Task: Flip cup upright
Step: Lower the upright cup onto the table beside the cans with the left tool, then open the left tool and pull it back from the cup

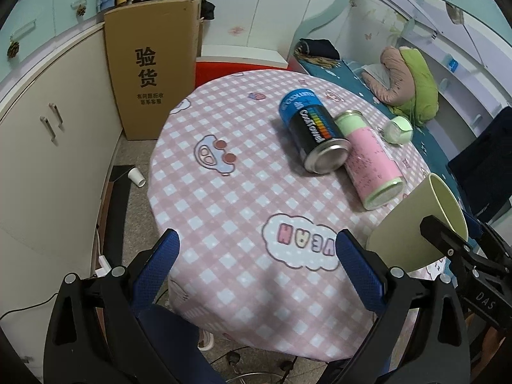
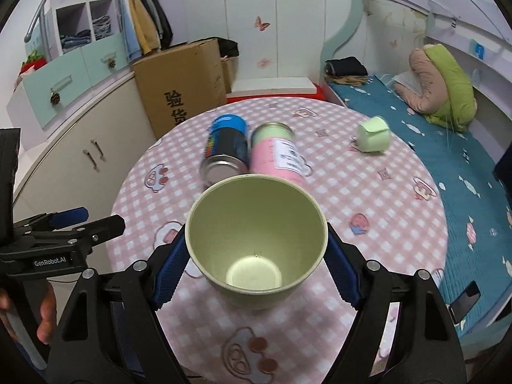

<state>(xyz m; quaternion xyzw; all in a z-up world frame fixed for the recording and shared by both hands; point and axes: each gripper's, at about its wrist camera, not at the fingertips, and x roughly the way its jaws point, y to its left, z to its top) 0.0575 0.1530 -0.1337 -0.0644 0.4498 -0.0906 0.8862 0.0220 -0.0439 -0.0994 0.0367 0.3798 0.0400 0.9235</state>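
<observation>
A pale green cup (image 2: pixel 256 240) sits between the blue pads of my right gripper (image 2: pixel 256 256), which is shut on it; its open mouth faces the camera and it is tilted over the pink checked table (image 2: pixel 384 224). In the left wrist view the same cup (image 1: pixel 412 224) shows at the right edge, held tilted above the table. My left gripper (image 1: pixel 259 268) is open and empty over the table's near edge, left of the cup.
A blue-black can (image 1: pixel 312 134) and a pink-green canister (image 1: pixel 368 156) lie on their sides mid-table. A small green lid-like cup (image 2: pixel 372 136) lies at the far right. A cardboard box (image 1: pixel 150 64), cabinets and a bed (image 2: pixel 448 166) surround the table.
</observation>
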